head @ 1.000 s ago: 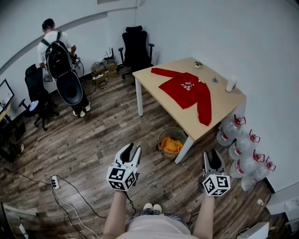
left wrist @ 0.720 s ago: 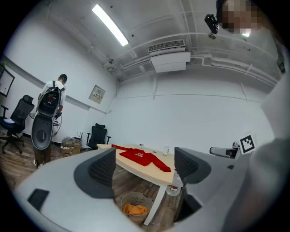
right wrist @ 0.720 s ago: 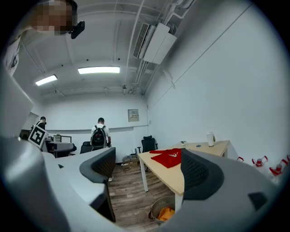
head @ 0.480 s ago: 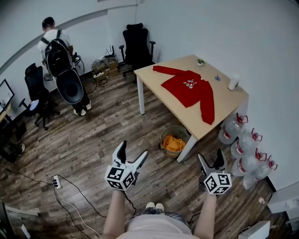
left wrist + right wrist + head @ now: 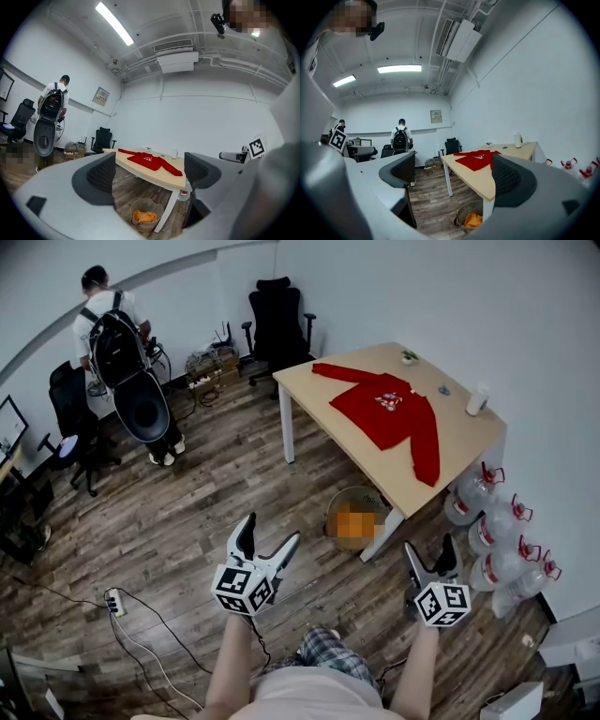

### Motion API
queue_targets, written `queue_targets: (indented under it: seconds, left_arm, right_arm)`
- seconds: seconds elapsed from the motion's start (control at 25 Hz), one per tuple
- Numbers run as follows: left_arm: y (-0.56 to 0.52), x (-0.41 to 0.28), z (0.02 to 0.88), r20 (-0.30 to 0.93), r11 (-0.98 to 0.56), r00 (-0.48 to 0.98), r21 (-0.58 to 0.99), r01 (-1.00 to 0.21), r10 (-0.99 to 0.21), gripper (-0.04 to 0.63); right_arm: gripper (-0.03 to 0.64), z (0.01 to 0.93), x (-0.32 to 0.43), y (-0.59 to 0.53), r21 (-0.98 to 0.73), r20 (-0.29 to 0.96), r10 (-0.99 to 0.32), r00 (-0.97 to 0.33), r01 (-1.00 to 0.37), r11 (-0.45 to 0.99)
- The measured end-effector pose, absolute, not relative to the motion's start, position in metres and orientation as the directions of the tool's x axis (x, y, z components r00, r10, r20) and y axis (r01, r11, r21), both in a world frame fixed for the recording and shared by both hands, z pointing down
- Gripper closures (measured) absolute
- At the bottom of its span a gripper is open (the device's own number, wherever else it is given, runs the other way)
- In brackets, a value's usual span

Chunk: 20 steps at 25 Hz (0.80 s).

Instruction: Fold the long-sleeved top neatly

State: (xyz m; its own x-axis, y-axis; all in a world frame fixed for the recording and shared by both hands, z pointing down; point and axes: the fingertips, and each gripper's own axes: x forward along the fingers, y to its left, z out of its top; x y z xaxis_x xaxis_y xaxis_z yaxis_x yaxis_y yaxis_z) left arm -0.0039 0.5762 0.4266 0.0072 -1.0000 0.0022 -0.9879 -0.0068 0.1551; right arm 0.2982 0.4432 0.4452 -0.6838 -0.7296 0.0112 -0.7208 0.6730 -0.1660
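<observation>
A red long-sleeved top (image 5: 389, 413) lies spread flat, sleeves out, on a light wooden table (image 5: 314, 382) across the room. Both gripper views show the top from afar (image 5: 150, 160) (image 5: 477, 158). My left gripper (image 5: 270, 532) and right gripper (image 5: 430, 549) hang over the wooden floor, well short of the table. Both point level toward it. Their jaws have just been opening and now stand wide apart with nothing between them (image 5: 149, 174) (image 5: 452, 173).
A round basket (image 5: 333, 507) holding orange cloth stands on the floor by the table's near leg. Several water bottles (image 5: 497, 531) line the right wall. A white cup (image 5: 478, 397) stands on the table. A black office chair (image 5: 278, 324), a person with a backpack (image 5: 117, 343) and floor cables (image 5: 112, 601) lie to the left.
Both grippers' jaws went from nearly shut to wide open. Both hands sank a little in the head view. A plaid-clad leg now shows below.
</observation>
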Motion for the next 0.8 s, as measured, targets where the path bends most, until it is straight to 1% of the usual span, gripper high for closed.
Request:
queue_targets:
  seconds: [0.44,0.64,0.8]
  left_arm:
    - [0.529,-0.03,0.435,0.009,-0.006,0.007,0.155,-0.988,-1.0,0.156]
    - [0.485,-0.042,0.441,0.02,-0.045,0.048,0.145,-0.988,-0.999,0.156]
    - [0.441,-0.066,0.451,0.027,-0.05,0.055,0.132,-0.99,-0.998,0.156]
  right_arm:
    - [0.12,0.453,0.266,0.396,-0.155,0.024,-0.719,-0.694,-0.713,0.683]
    - [0.123,0.461,0.25,0.36,-0.157,0.035,-0.721,-0.692,-0.716,0.68]
    - [0.123,0.472,0.227,0.319,-0.161,0.039,-0.726,-0.687,-0.721,0.673]
